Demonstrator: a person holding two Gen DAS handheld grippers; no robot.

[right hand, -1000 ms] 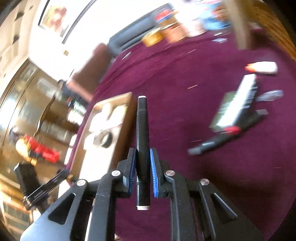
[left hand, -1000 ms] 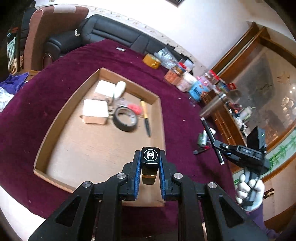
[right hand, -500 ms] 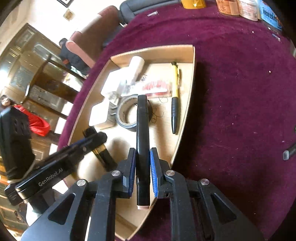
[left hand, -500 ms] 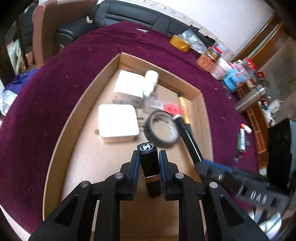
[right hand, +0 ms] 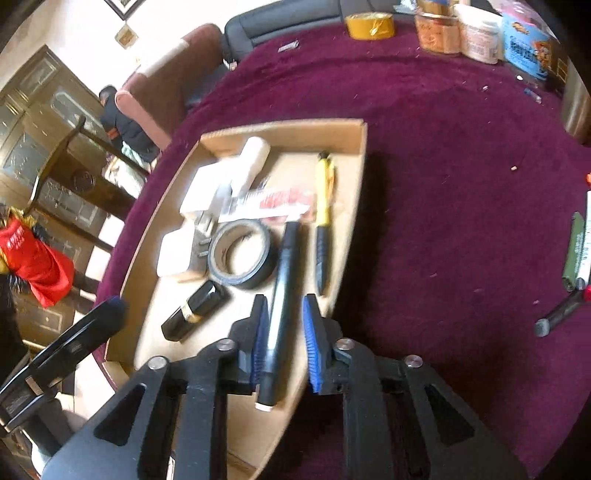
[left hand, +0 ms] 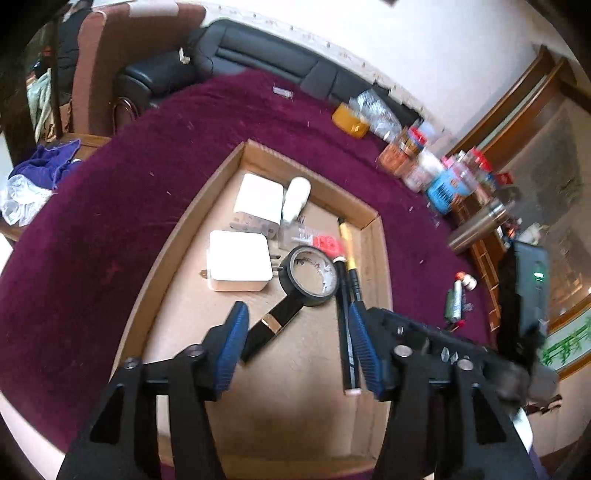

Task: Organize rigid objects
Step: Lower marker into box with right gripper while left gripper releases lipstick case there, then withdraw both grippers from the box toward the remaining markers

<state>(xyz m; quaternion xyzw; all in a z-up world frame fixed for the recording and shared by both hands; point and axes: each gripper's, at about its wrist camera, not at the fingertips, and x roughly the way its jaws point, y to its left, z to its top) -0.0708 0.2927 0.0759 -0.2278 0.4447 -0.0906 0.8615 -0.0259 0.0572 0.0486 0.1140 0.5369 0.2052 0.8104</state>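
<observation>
A shallow cardboard tray (left hand: pixel 380 258) (right hand: pixel 360 155) lies on the purple tablecloth. My left gripper (left hand: pixel 297 341) is open above the tray. The black lipstick tube (left hand: pixel 273 325) (right hand: pixel 194 314) lies on the tray floor between its jaws, against the black tape roll (left hand: pixel 312 277) (right hand: pixel 242 258). My right gripper (right hand: pixel 282 343) is open over the tray's right side. The black marker (right hand: pixel 280 288) (left hand: pixel 345 325) lies loose between its jaws, next to a yellow-black pen (right hand: pixel 323 221) (left hand: pixel 349 254).
Two white chargers (left hand: pixel 240 260), a white tube (left hand: pixel 295 197) and a red-labelled packet (right hand: pixel 280 203) lie in the tray. More pens (right hand: pixel 572 258) lie on the cloth to the right. Jars, a yellow tape roll (right hand: pixel 369 24) and boxes stand along the far edge.
Both grippers have opened. The lipstick has dropped from the left gripper onto the tray floor, and the marker has been let go by the right gripper inside the tray.
</observation>
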